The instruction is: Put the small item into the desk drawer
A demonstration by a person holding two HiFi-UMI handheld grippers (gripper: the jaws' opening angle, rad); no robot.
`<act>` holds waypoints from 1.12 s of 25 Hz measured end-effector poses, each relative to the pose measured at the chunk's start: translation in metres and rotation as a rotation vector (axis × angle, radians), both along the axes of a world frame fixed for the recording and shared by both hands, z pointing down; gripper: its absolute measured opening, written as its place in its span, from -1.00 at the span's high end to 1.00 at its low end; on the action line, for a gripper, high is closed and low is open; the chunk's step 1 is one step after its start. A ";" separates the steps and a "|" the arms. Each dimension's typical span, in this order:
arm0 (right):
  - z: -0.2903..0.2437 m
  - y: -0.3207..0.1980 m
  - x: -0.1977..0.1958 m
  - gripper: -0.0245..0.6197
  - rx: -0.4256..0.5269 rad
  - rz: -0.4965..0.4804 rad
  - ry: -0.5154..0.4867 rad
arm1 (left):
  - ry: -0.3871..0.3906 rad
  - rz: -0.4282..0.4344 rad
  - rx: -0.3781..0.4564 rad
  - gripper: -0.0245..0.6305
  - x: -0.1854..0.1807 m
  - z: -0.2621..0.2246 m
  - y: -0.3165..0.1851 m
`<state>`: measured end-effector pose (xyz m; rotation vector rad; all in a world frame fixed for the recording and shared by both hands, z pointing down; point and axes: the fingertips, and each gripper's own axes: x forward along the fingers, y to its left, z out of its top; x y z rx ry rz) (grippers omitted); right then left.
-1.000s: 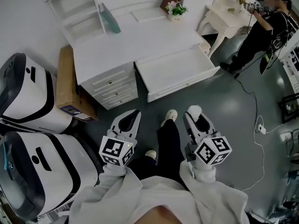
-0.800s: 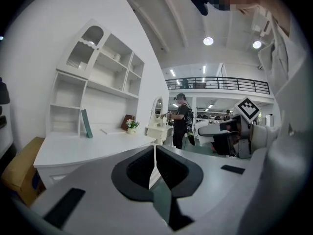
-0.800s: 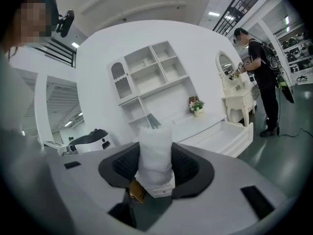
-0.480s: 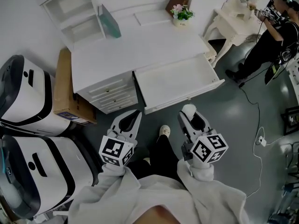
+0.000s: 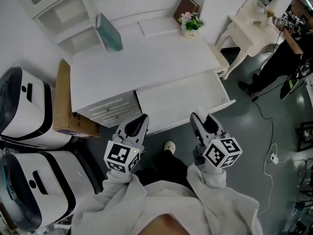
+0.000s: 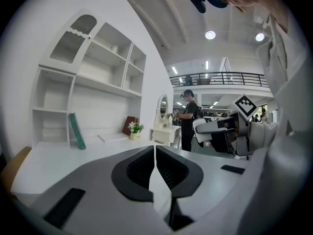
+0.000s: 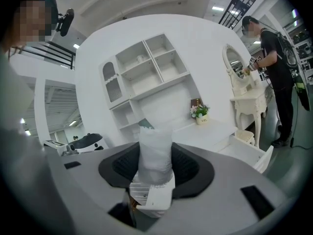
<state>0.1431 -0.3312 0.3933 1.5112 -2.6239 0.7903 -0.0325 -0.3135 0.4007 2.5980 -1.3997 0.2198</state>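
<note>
My right gripper (image 7: 155,163) is shut on the small item (image 7: 155,148), a white soft packet with a printed label, which stands upright between the pads. In the head view the right gripper (image 5: 198,117) reaches just over the front edge of the open white desk drawer (image 5: 183,99), and the packet is hard to tell from the white behind it. The drawer (image 7: 247,148) also shows low at the right in the right gripper view. My left gripper (image 5: 142,118) hovers at the drawer's left front corner; its jaws (image 6: 155,153) are shut with nothing between them.
On the white desk (image 5: 142,58) stand a teal book (image 5: 108,32) and a flower pot (image 5: 190,23). A cardboard box (image 5: 63,99) and two white-and-black machines (image 5: 24,111) are at the left. At the right a person (image 5: 293,48) works at a white vanity table (image 5: 247,26); a cable (image 5: 271,146) lies on the floor.
Both grippers have come forward to the desk. The right one, earlier over the floor short of the drawer, now has its tip over the drawer's front edge, still holding the packet.
</note>
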 end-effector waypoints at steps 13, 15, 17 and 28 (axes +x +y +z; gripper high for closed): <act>0.019 -0.087 0.012 0.31 -0.038 -0.112 0.026 | 0.012 -0.091 -0.015 0.85 0.015 0.010 -0.079; 0.025 -0.097 0.014 0.31 -0.046 -0.133 0.036 | 0.012 -0.104 -0.019 0.85 0.018 0.015 -0.089; 0.031 -0.106 0.015 0.31 -0.054 -0.146 0.042 | 0.010 -0.117 -0.026 0.85 0.020 0.021 -0.096; 0.088 -0.136 -0.005 0.31 -0.143 -0.246 0.107 | 0.006 -0.202 -0.134 0.85 0.009 0.063 -0.092</act>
